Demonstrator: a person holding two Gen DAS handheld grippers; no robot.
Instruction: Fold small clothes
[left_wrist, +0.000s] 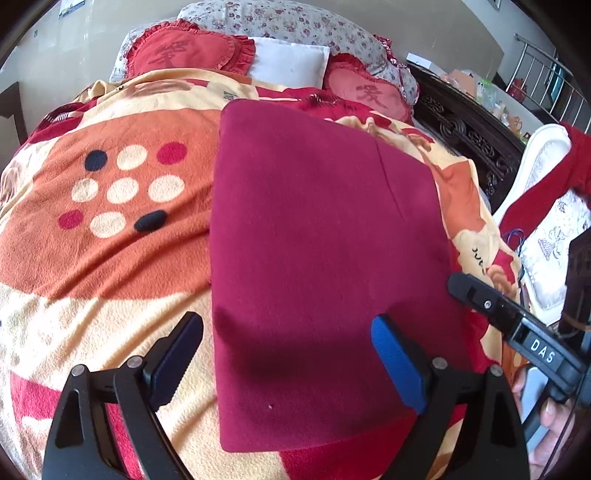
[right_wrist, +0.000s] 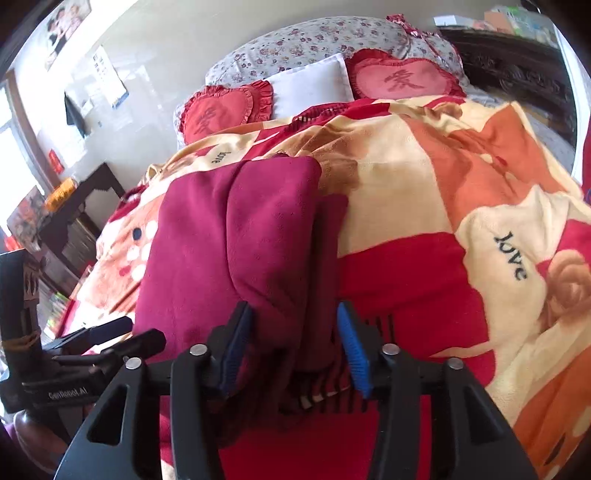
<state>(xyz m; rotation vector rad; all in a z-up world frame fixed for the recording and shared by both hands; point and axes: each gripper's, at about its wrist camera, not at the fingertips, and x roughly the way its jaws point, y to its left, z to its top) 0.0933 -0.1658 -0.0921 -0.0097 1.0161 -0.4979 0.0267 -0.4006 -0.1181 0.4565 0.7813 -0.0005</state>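
A dark red garment (left_wrist: 317, 240) lies folded into a flat rectangle on the patterned blanket (left_wrist: 110, 258). My left gripper (left_wrist: 286, 363) is open and empty, its jaws straddling the garment's near left edge just above it. In the right wrist view the garment (right_wrist: 229, 251) has a thick rolled edge on its right side. My right gripper (right_wrist: 293, 345) has its jaws part open around that near right edge; I cannot tell whether the pads press the cloth. The right gripper also shows in the left wrist view (left_wrist: 517, 321), at the garment's right edge.
Two red heart cushions (left_wrist: 184, 51) and a white pillow (left_wrist: 291, 62) lie at the head of the bed. A dark carved bed frame (left_wrist: 472, 136) runs along the right. A dark side table (right_wrist: 74, 221) stands left of the bed.
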